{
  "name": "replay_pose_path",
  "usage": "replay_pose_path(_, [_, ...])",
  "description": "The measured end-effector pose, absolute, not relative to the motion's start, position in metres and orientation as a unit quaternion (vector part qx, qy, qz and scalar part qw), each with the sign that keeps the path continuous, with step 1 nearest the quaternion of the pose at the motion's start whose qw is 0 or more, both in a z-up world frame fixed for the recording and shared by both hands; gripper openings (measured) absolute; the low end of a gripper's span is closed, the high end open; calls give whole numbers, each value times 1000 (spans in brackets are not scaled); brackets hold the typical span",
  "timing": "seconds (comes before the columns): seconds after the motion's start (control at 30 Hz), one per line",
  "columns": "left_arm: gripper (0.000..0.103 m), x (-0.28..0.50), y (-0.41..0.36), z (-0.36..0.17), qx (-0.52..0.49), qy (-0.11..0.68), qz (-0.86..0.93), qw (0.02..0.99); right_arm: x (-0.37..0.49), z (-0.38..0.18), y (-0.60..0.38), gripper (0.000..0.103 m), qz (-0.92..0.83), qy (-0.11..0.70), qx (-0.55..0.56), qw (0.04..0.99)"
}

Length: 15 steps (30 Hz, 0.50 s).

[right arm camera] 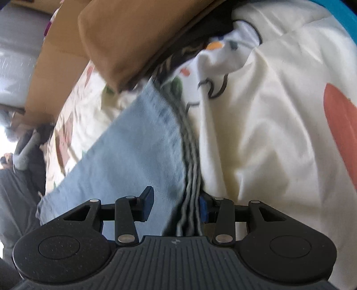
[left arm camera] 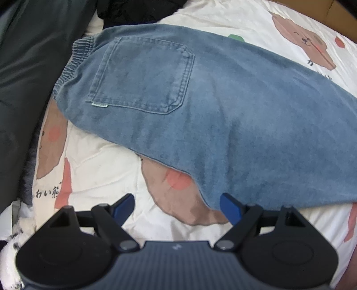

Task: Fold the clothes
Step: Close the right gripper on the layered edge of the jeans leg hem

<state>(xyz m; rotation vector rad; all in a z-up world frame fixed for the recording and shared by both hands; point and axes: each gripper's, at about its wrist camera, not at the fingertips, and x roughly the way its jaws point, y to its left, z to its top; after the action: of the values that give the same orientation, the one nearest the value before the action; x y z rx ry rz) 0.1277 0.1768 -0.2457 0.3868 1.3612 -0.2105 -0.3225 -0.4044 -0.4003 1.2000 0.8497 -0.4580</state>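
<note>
Left wrist view: blue denim trousers (left arm camera: 200,107) lie spread on a bed under a white cover (left arm camera: 104,165) printed with brown bears and pink patches. Back pocket (left arm camera: 142,75) faces up; elastic waistband (left arm camera: 75,60) at upper left, the leg running off to the right. Dark grey fabric (left arm camera: 29,67) borders the cover on the left, and a black garment (left arm camera: 138,9) lies beyond the waistband. Left hand-held gripper (left arm camera: 177,208) hovers over the trousers' near edge, its blue-padded fingers spread wide, nothing between them; the right pad is just at the denim's edge, contact not clear. Right wrist view, blurred: shows the far end of the trousers (right arm camera: 138,151), the layered hem edges stacked as grey-white stripes (right arm camera: 189,178). Right hand-held gripper (right arm camera: 176,206) straddles that stacked edge, denim between the fingers, half spread; left pad stands off the cloth, right pad is mostly hidden behind the hem, so no firm pinch is visible. Only this view shows a brown cardboard box (right arm camera: 125,38) at the top, its contents not visible; dark patterned cloth (right arm camera: 189,51) sits just below its edge. The pocket and waistband appear only in the left view.
</note>
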Motion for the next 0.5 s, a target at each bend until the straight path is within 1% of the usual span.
replay_pose_path(0.1, [86, 126, 175, -246, 172, 621, -101, 758, -315, -407, -414, 46, -187, 384, 549, 718])
replay_pose_path(0.27, [86, 122, 174, -244, 169, 618, -107, 760, -294, -406, -422, 44, -135, 415, 518, 736])
replay_pose_path(0.37, [86, 122, 178, -241, 170, 617, -105, 761, -285, -402, -428, 36, -94, 430, 508, 740])
replay_pose_path(0.4, [86, 122, 179, -240, 170, 617, -104, 762, -283, -401, -430, 31, -83, 432, 510, 739])
replay_pose_path(0.5, [86, 122, 183, -239, 169, 618, -96, 762, -280, -395, -435, 30, -52, 433, 516, 737])
